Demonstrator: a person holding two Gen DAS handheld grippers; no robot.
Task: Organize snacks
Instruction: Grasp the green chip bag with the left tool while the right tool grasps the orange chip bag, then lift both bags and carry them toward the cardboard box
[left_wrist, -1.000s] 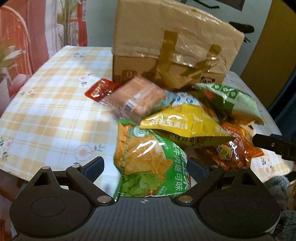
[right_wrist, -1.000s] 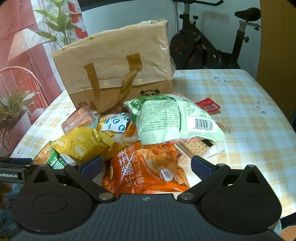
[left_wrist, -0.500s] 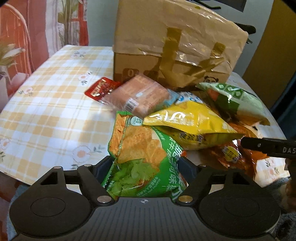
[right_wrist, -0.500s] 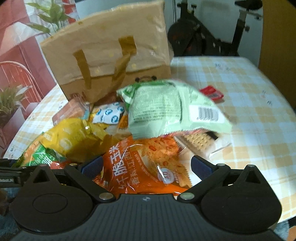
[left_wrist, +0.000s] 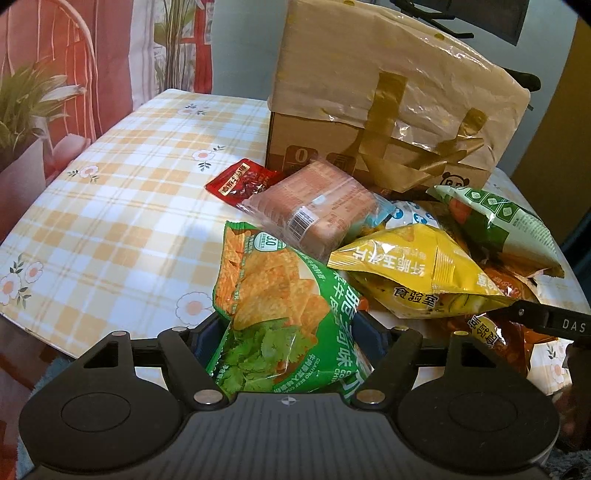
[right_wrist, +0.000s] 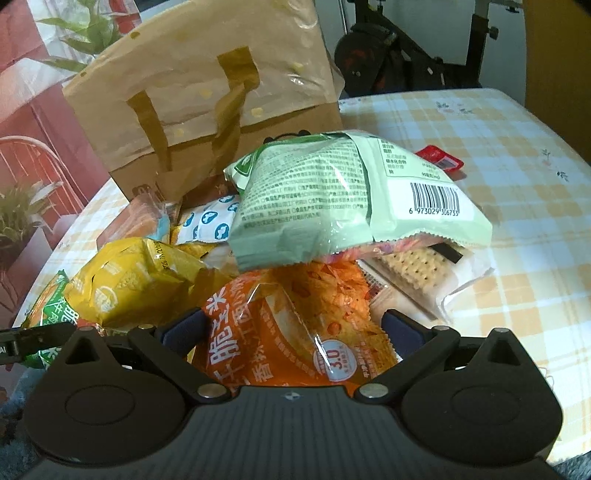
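Observation:
A heap of snack bags lies on the checked table in front of a brown paper bag (left_wrist: 388, 99). My left gripper (left_wrist: 282, 334) is shut on the near end of a green cilantro chip bag (left_wrist: 273, 295). A yellow bag (left_wrist: 417, 273), a pink wrapped pack (left_wrist: 314, 206) and a red sachet (left_wrist: 240, 181) lie behind it. My right gripper (right_wrist: 291, 328) is open, its jaws on either side of an orange chip bag (right_wrist: 288, 317). A pale green bag (right_wrist: 340, 199) rests on top of the heap, over a cracker pack (right_wrist: 417, 269).
The paper bag (right_wrist: 207, 107) stands upright at the back of the heap. A small red sachet (right_wrist: 439, 160) lies on the cloth to the right. The table's near edge is just under both grippers. An exercise bike stands behind the table.
My left gripper has closed onto the green cilantro bag. My right gripper has moved forward around the orange bag, jaws staying open.

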